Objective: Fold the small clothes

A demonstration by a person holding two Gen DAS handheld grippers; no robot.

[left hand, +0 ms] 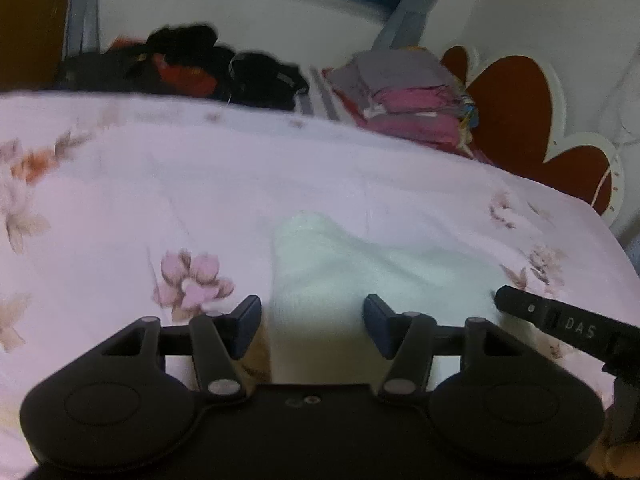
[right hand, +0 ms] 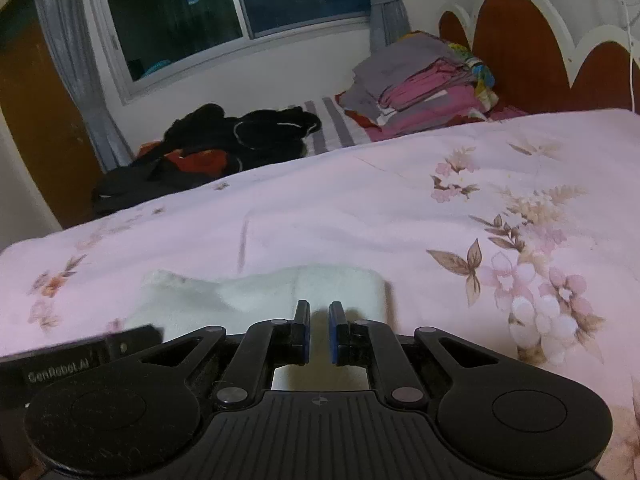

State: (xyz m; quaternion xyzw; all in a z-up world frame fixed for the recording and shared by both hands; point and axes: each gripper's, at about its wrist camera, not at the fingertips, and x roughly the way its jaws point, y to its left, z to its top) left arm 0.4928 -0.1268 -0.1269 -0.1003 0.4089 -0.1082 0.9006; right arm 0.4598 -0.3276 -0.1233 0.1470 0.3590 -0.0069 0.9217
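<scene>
Nearest to you, the small white knitted garment (left hand: 320, 276), which looks like a sock, lies flat on the pink floral bedspread (left hand: 160, 184), and both tools are right at its near edge. I judge that you are early in the fold: no part of it is lifted, and although a faint crease crosses it in the right view (right hand: 298, 280), I cannot tell whether that is a fold already made.

Your left gripper (left hand: 312, 326) is low over the white garment with its jaws spread wide, one on either side of the cloth's near end, gripping nothing. Your right gripper (right hand: 319, 332) is just beside it on the right, level and pointing across the bed, its jaws drawn close with a narrow gap between them. White cloth shows in and behind that gap, but I cannot tell whether the blue pads (right hand: 334, 334) actually pinch it.

Beyond the white garment, at the far side of the bedspread, a loose heap of black and red clothes (right hand: 224, 140) lies unfolded to the left. A stack of folded pink and grey fabrics (right hand: 420, 88) rests to the right, against the brown scalloped headboard (right hand: 520, 40).
</scene>
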